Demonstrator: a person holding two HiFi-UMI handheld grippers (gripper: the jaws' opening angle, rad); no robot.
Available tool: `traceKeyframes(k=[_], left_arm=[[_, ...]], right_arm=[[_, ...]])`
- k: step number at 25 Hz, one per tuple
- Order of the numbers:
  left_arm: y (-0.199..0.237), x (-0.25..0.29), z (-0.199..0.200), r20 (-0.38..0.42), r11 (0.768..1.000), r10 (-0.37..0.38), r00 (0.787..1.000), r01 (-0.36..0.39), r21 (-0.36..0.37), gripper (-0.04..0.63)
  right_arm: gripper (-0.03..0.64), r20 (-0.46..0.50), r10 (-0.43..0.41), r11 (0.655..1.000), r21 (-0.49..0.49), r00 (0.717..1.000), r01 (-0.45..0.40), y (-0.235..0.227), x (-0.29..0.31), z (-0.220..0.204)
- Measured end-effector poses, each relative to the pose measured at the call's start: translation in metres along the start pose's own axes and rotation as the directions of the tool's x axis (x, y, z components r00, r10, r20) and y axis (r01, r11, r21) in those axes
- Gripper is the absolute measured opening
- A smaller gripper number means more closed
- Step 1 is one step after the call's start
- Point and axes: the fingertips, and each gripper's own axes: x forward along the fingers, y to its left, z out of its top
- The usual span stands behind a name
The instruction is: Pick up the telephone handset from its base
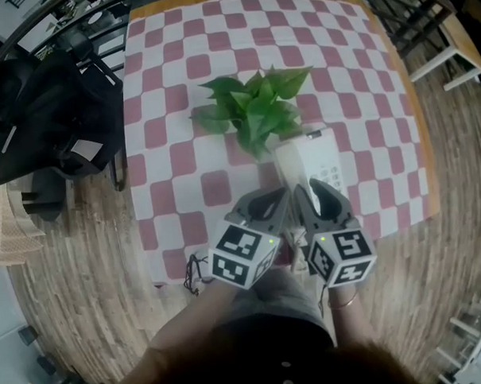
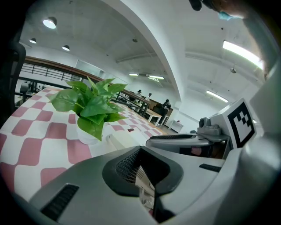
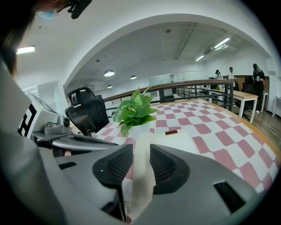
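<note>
The white telephone (image 1: 309,159) lies on the pink-and-white checked cloth near the table's front edge, just in front of the plant. Its handset (image 1: 290,167) rests along the base's left side, with the keypad to the right. My right gripper (image 1: 309,189) is at the phone's near end. In the right gripper view (image 3: 141,148) its pads stand a little apart, and the pale handset (image 3: 140,165) shows in the gap. I cannot tell whether the pads touch it. My left gripper (image 1: 280,195) is close beside it on the left. In the left gripper view (image 2: 141,151) its pads meet, with nothing from the table between them.
A leafy green plant (image 1: 257,107) in a white pot stands mid-table, right behind the phone. A black office chair (image 1: 54,116) stands off the table's left side. A dark cable (image 1: 195,273) hangs at the cloth's front edge. Wooden floor surrounds the table (image 1: 179,62).
</note>
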Motion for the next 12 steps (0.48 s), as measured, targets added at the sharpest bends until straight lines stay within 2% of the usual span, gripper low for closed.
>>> traceKeyframes(k=[5, 12], left_arm=[[0.002, 0.005, -0.005, 0.009, 1.0, 0.01, 1.0, -0.009, -0.03, 0.006], [0.006, 0.005, -0.012, 0.002, 0.998, 0.035, 0.999, -0.035, -0.049, 0.006]], right_arm=[[0.165, -0.03, -0.017, 1.0, -0.017, 0.999, 0.017, -0.006, 0.009, -0.006], [0.23, -0.073, 0.01, 1.0, -0.012, 0.997, -0.01, -0.009, 0.023, -0.017]])
